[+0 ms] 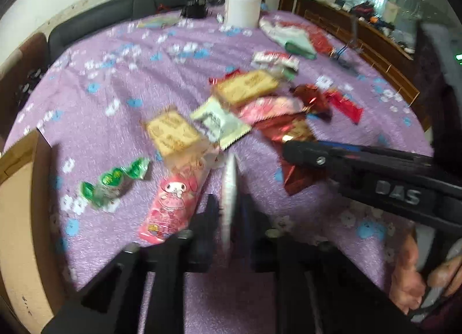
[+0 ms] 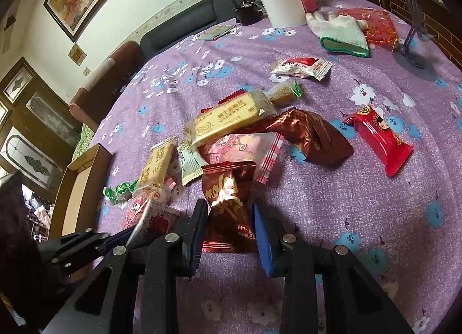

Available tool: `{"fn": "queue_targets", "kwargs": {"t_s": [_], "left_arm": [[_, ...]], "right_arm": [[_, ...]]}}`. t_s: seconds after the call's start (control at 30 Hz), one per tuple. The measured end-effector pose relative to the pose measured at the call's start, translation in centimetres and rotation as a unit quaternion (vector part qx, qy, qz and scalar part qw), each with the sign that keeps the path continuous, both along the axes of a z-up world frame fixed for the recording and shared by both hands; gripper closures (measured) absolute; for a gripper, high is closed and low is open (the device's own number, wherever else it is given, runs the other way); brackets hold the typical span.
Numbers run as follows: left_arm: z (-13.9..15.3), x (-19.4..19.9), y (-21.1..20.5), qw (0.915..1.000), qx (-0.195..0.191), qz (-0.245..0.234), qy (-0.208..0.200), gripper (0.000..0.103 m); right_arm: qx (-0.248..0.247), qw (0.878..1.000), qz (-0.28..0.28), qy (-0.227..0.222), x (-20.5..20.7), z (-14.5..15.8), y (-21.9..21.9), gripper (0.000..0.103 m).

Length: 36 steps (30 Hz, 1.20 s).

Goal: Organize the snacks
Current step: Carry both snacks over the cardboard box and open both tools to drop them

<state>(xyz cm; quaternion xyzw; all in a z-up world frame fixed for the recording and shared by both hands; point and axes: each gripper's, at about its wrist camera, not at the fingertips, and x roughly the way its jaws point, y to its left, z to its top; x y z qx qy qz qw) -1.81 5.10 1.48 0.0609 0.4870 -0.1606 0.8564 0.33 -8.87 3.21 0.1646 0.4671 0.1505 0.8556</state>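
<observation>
Snacks: right gripper (image 2: 229, 228) pinches a crinkly brown foil packet (image 2: 228, 207); left gripper (image 1: 229, 212) grips a thin silvery packet (image 1: 229, 189)

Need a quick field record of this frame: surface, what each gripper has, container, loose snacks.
surface: purple floral tablecloth
left gripper: shut on a thin white packet, seen edge-on
right gripper: shut on a dark red foil snack
container: cardboard box, at table's left edge
loose snacks: pile mid-table; red packet apart, to the right
</observation>
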Motion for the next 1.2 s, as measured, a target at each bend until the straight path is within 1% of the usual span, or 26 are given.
{"fn": "queue_targets", "kwargs": {"t_s": [0.07, 0.1, 0.13, 0.17, 0.2, 0.23, 0.33, 0.4, 0.5, 0.63, 0.67, 0.7, 0.73, 0.8, 0.83, 0.9, 0.93, 1.0, 1.07, 1.13, 1.2], "left_arm": [[-0.3, 0.1, 0.0, 0.9999, -0.001, 0.007, -0.012, 0.062], [-0.3, 0.0, 0.0, 0.9999, 0.003, 0.013, -0.010, 0.069], [0.0, -0.1, 0.1, 0.9998, -0.007, 0.015, -0.007, 0.083], [0.2, -0.2, 0.5, 0.9996, -0.026, 0.014, 0.003, 0.092], [0.6, -0.4, 0.8, 0.9990, -0.040, 0.018, 0.004, 0.092], [1.2, -0.8, 1.2, 0.9987, -0.045, 0.023, -0.004, 0.092], [3.0, -2.1, 2.8, 0.9959, -0.086, 0.027, -0.009, 0.092], [4.5, -3.3, 4.8, 0.9928, -0.114, 0.034, -0.013, 0.092], [6.6, -4.5, 7.9, 0.9893, -0.136, 0.047, -0.021, 0.092], [9.1, -4.4, 13.9, 0.9838, -0.150, 0.095, -0.029, 0.092], [9.6, -4.0, 16.1, 0.9820, -0.144, 0.118, -0.030, 0.092], [9.9, -3.6, 17.4, 0.9814, -0.135, 0.132, -0.033, 0.092], [10.1, -3.1, 19.0, 0.9806, -0.120, 0.150, -0.040, 0.092], [10.0, -1.9, 21.5, 0.9779, -0.104, 0.176, -0.043, 0.092], [9.8, -1.2, 22.8, 0.9755, -0.101, 0.191, -0.041, 0.092], [8.9, 0.4, 25.5, 0.9699, -0.101, 0.219, -0.036, 0.092], [8.3, 1.1, 26.6, 0.9668, -0.106, 0.230, -0.033, 0.092], [6.9, 2.7, 28.5, 0.9600, -0.128, 0.248, -0.018, 0.092], [5.5, 3.8, 29.8, 0.9537, -0.144, 0.264, -0.004, 0.092], [4.3, 4.8, 30.6, 0.9499, -0.149, 0.275, 0.005, 0.092], [3.3, 5.6, 30.8, 0.9467, -0.155, 0.282, 0.012, 0.092]], "right_arm": [[0.000, 1.000, 0.000, 0.002, 0.1, -0.2, 0.1, 0.069], [0.001, 1.000, 0.001, 0.001, 0.1, -0.2, 0.0, 0.069], [0.000, 1.000, 0.000, -0.001, 0.0, -0.1, 0.0, 0.071], [-0.002, 1.000, -0.002, -0.004, -0.2, 0.1, -0.1, 0.074], [-0.001, 1.000, -0.001, -0.008, -0.4, 0.4, -0.1, 0.074], [0.001, 1.000, 0.001, -0.010, -0.7, 0.7, -0.2, 0.074], [-0.002, 1.000, 0.009, -0.028, -1.7, 2.0, 0.2, 0.074], [0.000, 0.999, 0.021, -0.036, -2.3, 3.0, 0.9, 0.074], [-0.004, 0.998, 0.048, -0.051, -2.9, 4.8, 2.7, 0.074], [0.010, 0.994, 0.096, -0.060, -2.8, 7.0, 6.5, 0.074], [0.017, 0.992, 0.110, -0.058, -2.5, 7.4, 7.8, 0.074], [0.026, 0.991, 0.123, -0.055, -2.2, 7.8, 9.2, 0.074], [0.035, 0.989, 0.136, -0.050, -1.7, 8.1, 10.5, 0.074], [0.052, 0.984, 0.164, -0.039, -0.8, 8.5, 13.5, 0.074], [0.052, 0.983, 0.173, -0.038, -0.5, 8.5, 14.8, 0.074], [0.037, 0.980, 0.192, -0.044, 0.4, 8.7, 18.5, 0.074], [0.033, 0.979, 0.197, -0.046, 0.9, 8.6, 19.7, 0.073], [0.025, 0.976, 0.214, -0.043, 2.0, 8.3, 22.7, 0.073], [0.006, 0.973, 0.226, -0.048, 3.0, 7.8, 25.5, 0.073], [-0.021, 0.971, 0.233, -0.052, 3.8, 7.2, 27.7, 0.073], [-0.037, 0.970, 0.236, -0.047, 4.5, 6.1, 29.3, 0.073]]}}
